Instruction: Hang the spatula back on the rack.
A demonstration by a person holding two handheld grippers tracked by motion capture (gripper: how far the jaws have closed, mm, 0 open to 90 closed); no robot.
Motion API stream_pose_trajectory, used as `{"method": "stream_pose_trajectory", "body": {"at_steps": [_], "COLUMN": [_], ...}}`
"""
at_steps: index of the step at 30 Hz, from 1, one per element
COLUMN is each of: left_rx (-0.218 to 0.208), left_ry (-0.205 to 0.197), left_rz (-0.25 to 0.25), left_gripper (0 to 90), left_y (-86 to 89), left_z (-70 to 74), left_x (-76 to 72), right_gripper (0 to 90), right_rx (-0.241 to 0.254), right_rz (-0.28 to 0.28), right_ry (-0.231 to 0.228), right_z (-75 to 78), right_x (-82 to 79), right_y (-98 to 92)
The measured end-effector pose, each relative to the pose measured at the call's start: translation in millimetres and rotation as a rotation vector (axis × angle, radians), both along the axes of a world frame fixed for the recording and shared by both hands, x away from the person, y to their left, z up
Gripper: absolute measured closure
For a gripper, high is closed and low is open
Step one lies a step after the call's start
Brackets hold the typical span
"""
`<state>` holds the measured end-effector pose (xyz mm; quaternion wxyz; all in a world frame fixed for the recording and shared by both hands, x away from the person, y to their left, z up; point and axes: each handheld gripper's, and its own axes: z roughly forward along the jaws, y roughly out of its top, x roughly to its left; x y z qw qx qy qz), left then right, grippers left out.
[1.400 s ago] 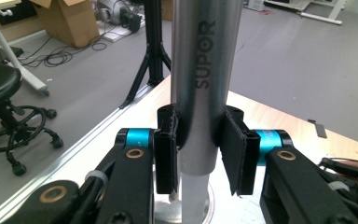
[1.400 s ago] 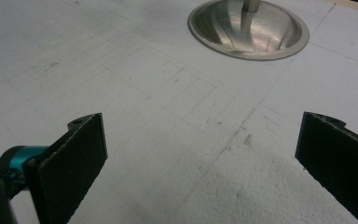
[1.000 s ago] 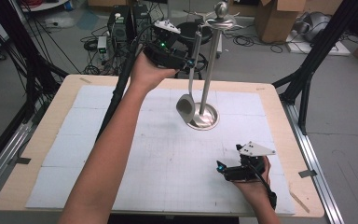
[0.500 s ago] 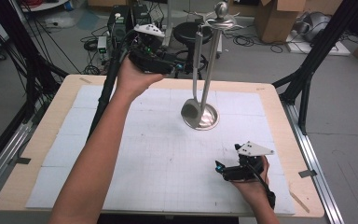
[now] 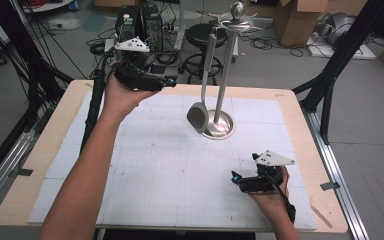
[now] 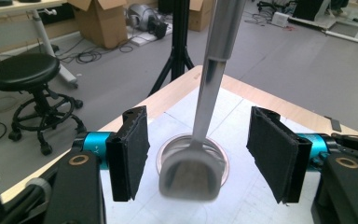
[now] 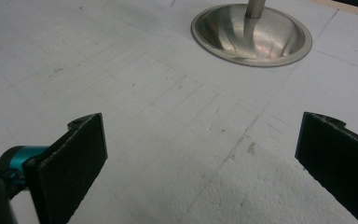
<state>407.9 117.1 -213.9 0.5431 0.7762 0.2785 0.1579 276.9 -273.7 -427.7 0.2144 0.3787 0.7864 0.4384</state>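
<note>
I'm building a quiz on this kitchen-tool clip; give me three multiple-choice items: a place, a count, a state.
1. Where is the ladle?
A. flat on the mat
B. hanging from the stand
C. in the right tongs

2. How many utensils hang on the stand?
A. one
B. two
C. three

3. How are the left tongs?
A. clamped on the ladle
B. shut on nothing
C. open, pads clear of the ladle

Answers:
1 B: its handle hooks the stand's top, bowl off the mat.
2 A: just the ladle hangs.
3 C: the left gripper view shows gaps either side of the handle.
</note>
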Motion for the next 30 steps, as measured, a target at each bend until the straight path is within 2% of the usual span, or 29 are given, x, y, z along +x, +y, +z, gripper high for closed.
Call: {"method": "stream_pose_trajectory", "body": {"at_steps": [2,4,6,8,13,19,23,26,30], "left_rx": [-0.006,0.005,0.017,0.003,-0.001,-0.003,-0.071,-0.088,-0.121], "left_ry": [0.003,0.01,-0.014,-0.018,-0.043,-0.043,-0.066,-0.072,-0.06], "left_rz": [0.004,0.0,0.01,-0.001,0.014,0.034,0.032,0.025,0.028], "left_gripper": [36.7,36.3,36.1,35.1,29.5,24.4,20.5,19.6,17.0], "left_y": [5.5,9.5,12.6,16.2,24.1,38.5,51.4,61.0,74.4], "left_z": [-2.3,-5.2,-8.1,-10.9,-18.2,-31.3,-46.4,-59.5,-76.5], "left_x": [-1.2,-2.8,-6.4,-9.2,-15.3,-23.5,-35.2,-45.8,-55.3], "right_gripper": [0.5,0.6,0.6,0.6,0.5,0.5,0.5,0.6,0.6], "right_rx": [-0.002,-0.001,-0.004,-0.002,-0.001,-0.002,0.003,0.0,-0.009], "right_rz": [0.001,-0.001,-0.002,-0.002,0.0,0.004,0.001,0.002,0.006], "right_ry": [-0.001,0.0,0.001,0.002,0.004,0.004,0.007,0.007,0.01], "right_z": [0.1,0.1,-0.1,-0.1,-0.2,-0.9,-0.5,-0.8,-1.7], "right_x": [-0.1,-0.1,0.1,0.0,0.5,1.4,0.9,1.2,2.0], "right_y": [-0.1,0.0,0.0,0.3,0.1,0.6,0.6,0.6,2.1]}}
